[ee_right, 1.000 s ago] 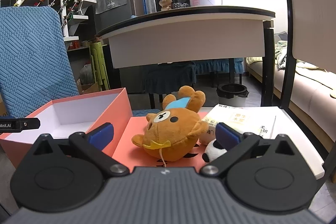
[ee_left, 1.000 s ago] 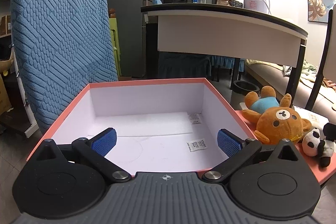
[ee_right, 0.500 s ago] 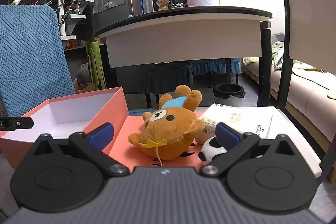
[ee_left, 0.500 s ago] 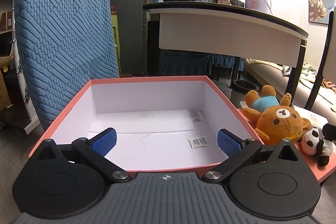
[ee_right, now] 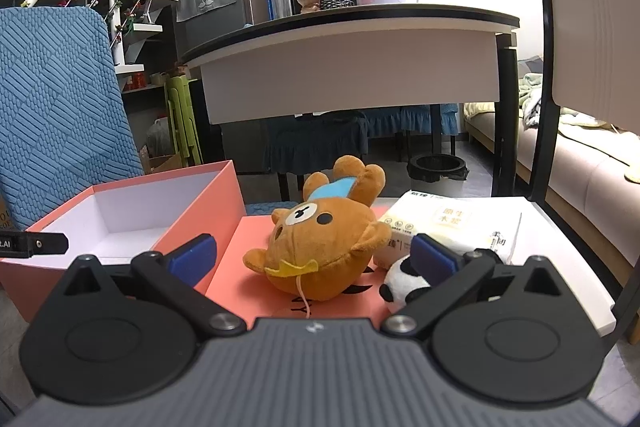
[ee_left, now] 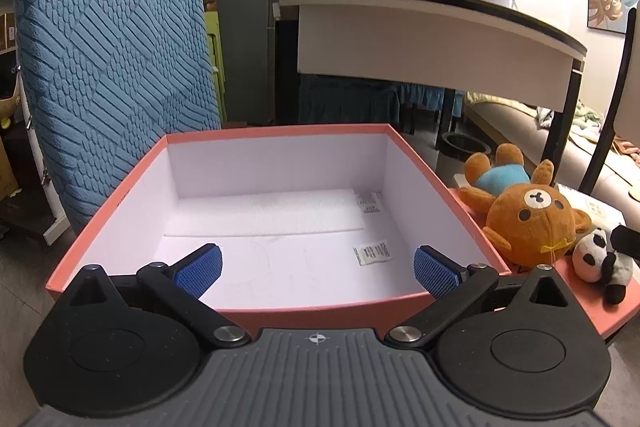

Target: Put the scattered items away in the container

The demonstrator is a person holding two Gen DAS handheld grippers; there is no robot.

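Note:
A salmon-pink box [ee_left: 276, 307] with a white inside stands open, holding only two small paper packets [ee_left: 372, 251]. My left gripper [ee_left: 318, 269] hangs open over its near rim with nothing between the pads. To the right of the box a brown plush bear [ee_right: 320, 247] in a blue shirt lies on the pink lid [ee_right: 244, 263], with a small panda plush [ee_right: 402, 285] beside it. My right gripper [ee_right: 312, 259] is open just before the bear, its right finger in front of the panda. A tissue pack [ee_right: 448, 223] lies behind the toys.
A blue textured chair back [ee_left: 108, 55] rises behind the box on the left. A curved dark-topped table [ee_right: 360, 55] stands beyond, with a bottle and a white appliance on it. A chair frame [ee_right: 548, 75] stands at the right, a black bin [ee_right: 438, 167] on the floor.
The left gripper has drawn back and risen a little, so more of the box interior shows. The right gripper has eased closer to the bear and panda. Both stay open.

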